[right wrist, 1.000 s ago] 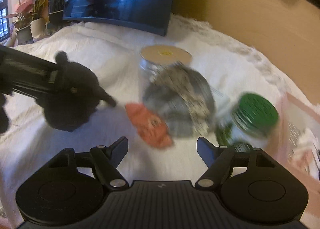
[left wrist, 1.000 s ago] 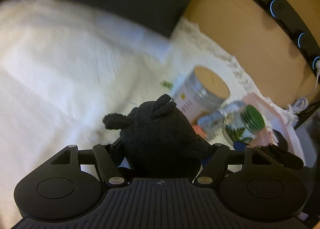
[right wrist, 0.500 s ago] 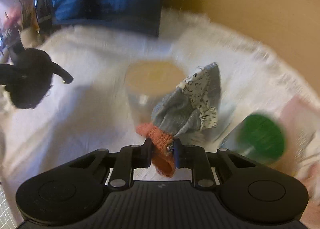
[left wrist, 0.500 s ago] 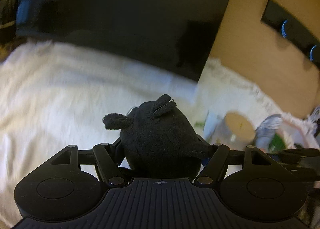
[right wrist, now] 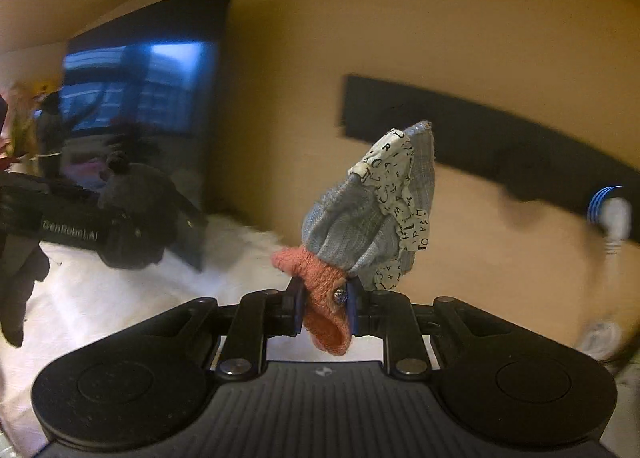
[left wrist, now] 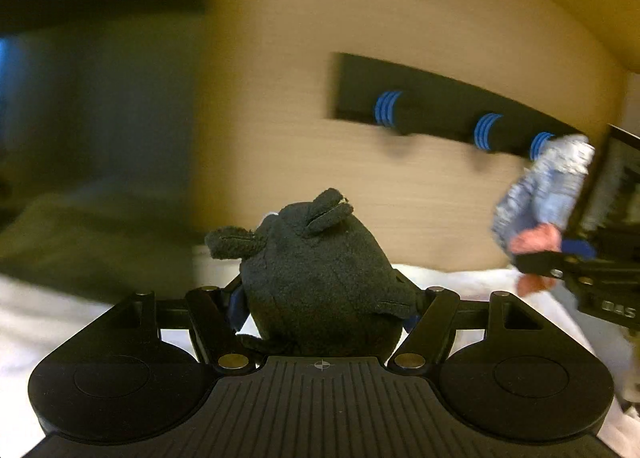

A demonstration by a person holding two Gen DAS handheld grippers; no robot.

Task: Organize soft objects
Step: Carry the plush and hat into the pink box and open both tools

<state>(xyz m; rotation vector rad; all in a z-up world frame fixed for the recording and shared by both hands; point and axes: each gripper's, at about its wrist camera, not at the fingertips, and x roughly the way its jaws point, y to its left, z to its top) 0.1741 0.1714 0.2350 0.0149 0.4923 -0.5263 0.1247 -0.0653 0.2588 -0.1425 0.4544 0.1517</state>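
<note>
While both tools hang above white cloth (left wrist: pixel 460 278), I see left gripper (left wrist: pixel 324 298) clenched on dark plush toy (left wrist: pixel 320 274), ears up, body filling gap between fingers (left wrist: pixel 204 310). Right gripper (right wrist: pixel 323 300) clamps orange cuff of grey-blue knit piece (right wrist: pixel 360 230) with lettered white trim, fabric standing above fingers (right wrist: pixel 296 304). Left view: knit piece (left wrist: pixel 548 185) at far right. Behind, tan wall (right wrist: pixel 400 37), black panel (left wrist: pixel 440 105), dark screen (right wrist: pixel 152 85), all blurred.
</note>
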